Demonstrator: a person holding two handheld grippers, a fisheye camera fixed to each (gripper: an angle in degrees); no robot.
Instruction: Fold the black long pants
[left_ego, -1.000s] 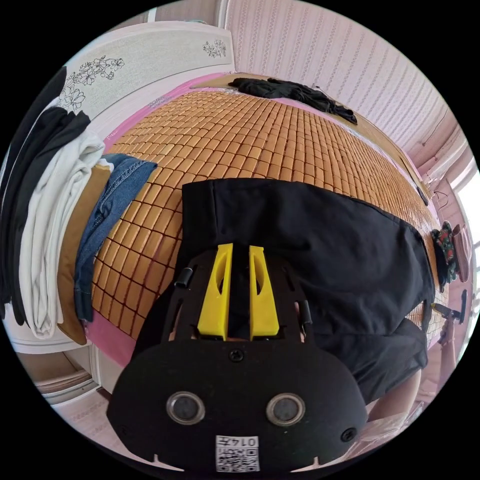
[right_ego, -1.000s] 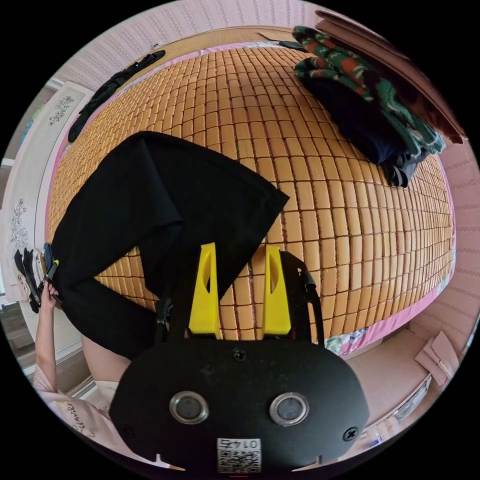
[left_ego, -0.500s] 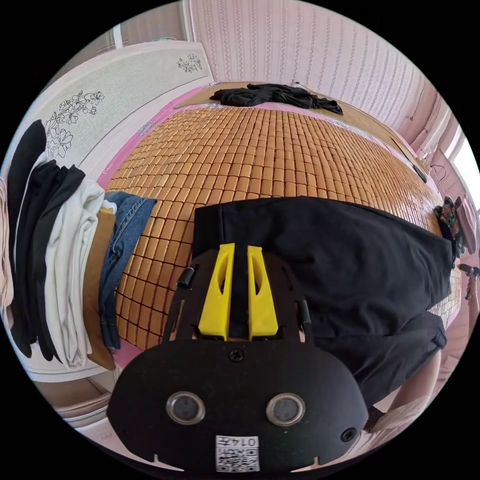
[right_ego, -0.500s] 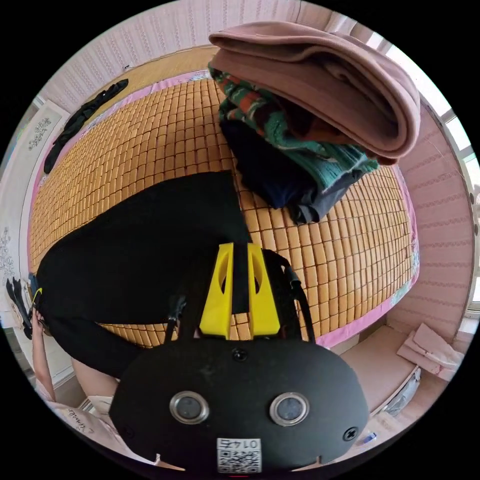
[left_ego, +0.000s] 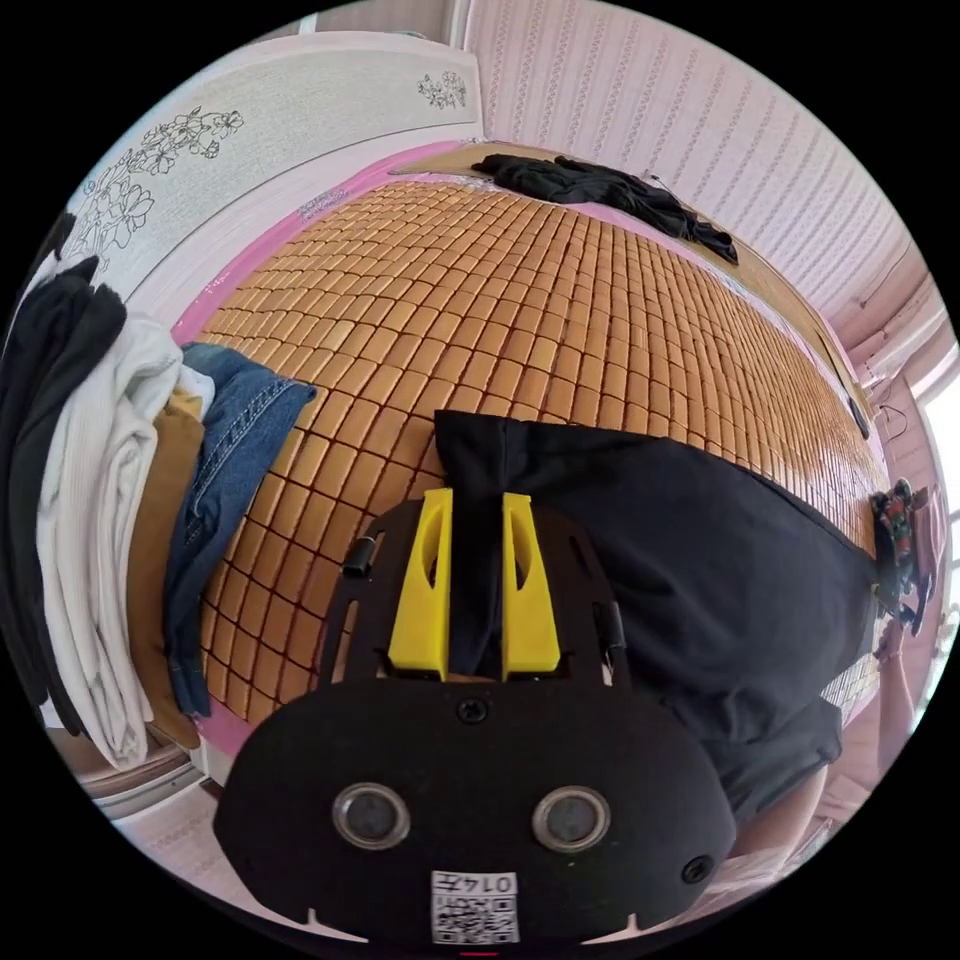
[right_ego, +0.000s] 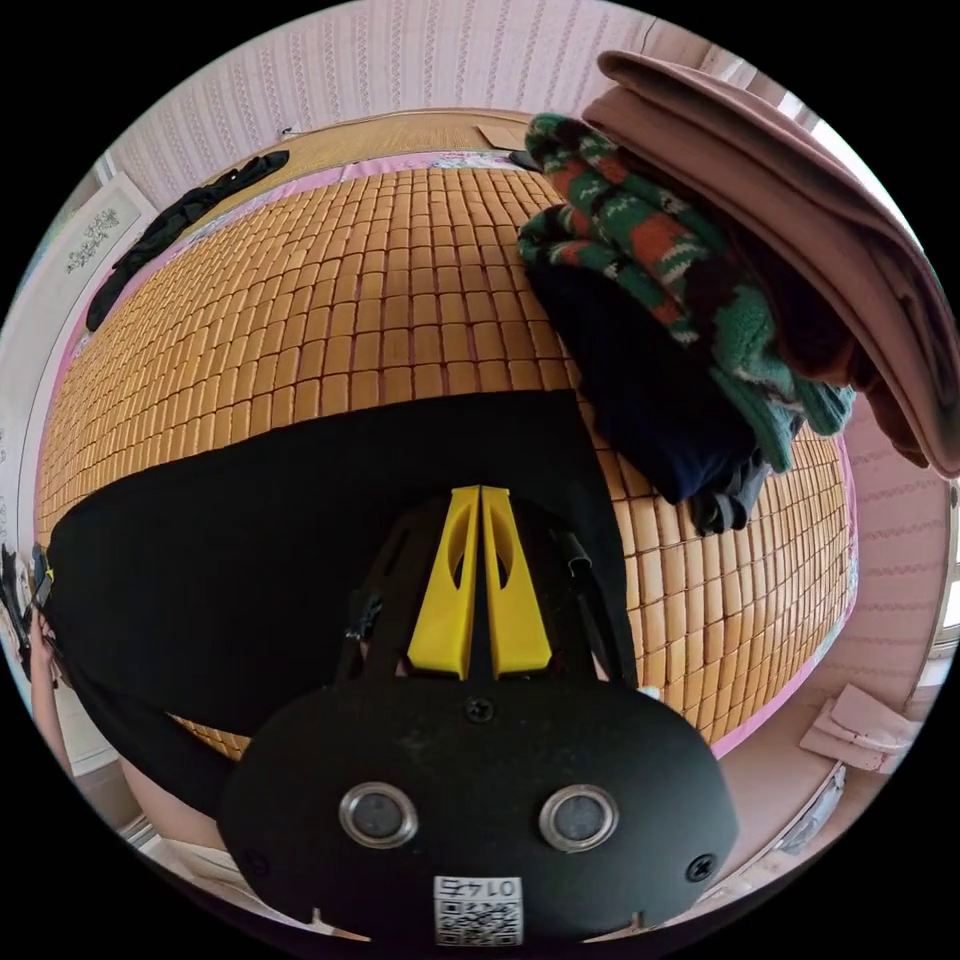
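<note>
Both grippers (left_ego: 475, 500) (right_ego: 480, 492) clamped on black pants (left_ego: 700, 560).

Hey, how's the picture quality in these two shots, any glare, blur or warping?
Left gripper view: sharp, even daylight, and the fisheye bends the bamboo mat into a dome; the window edge is washed out. Right gripper view: also sharp, but the black pants lose fold detail.

One pair of black pants (left_ego: 700, 560), two grippers, left gripper (left_ego: 474, 505) and right gripper (right_ego: 479, 497), two stacks of folded clothes (left_ego: 120, 500) (right_ego: 720, 300), one loose black garment (left_ego: 610, 190), one bamboo mat (left_ego: 480, 300)
</note>
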